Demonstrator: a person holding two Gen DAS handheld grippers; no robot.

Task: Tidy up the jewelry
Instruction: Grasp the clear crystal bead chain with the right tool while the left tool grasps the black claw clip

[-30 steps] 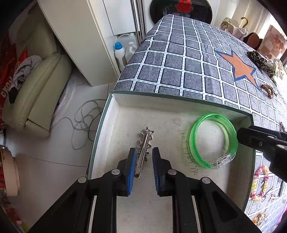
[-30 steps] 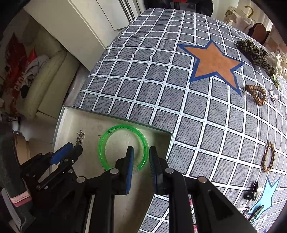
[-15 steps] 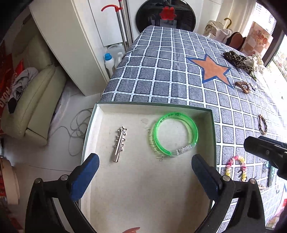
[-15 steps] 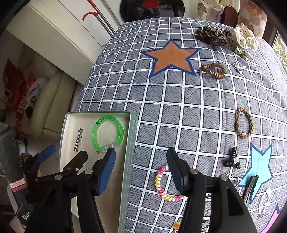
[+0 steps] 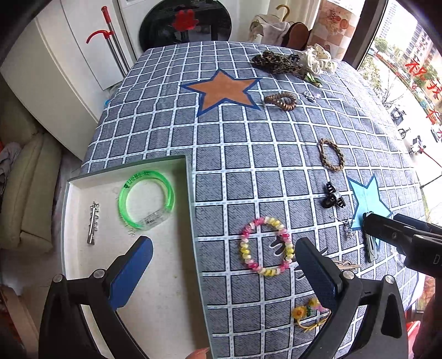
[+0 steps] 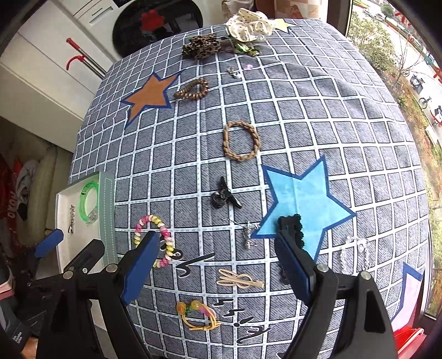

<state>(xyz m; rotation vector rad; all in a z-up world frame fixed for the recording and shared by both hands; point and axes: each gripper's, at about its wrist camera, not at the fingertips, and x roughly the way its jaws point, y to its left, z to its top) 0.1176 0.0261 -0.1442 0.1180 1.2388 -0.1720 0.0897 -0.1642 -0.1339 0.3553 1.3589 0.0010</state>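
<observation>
Under my reach the grey checked tablecloth with white grid lines [image 5: 248, 154] covers the whole table, and an orange star patch edged in dark blue [image 5: 222, 92] sits on it toward the far end. Nearer me and to the right lies a light blue star patch [image 6: 301, 198]. Black squiggly marks [image 6: 193, 263] are printed on the cloth close by. Beyond the far edge I see a round black washing machine door with a red shape on it [image 5: 185, 23]. A red-handled metal mop pole [image 5: 112, 41] leans against white cabinets [image 5: 55, 77]. A cream cushioned sofa [image 5: 25, 187] stands at my left.
</observation>
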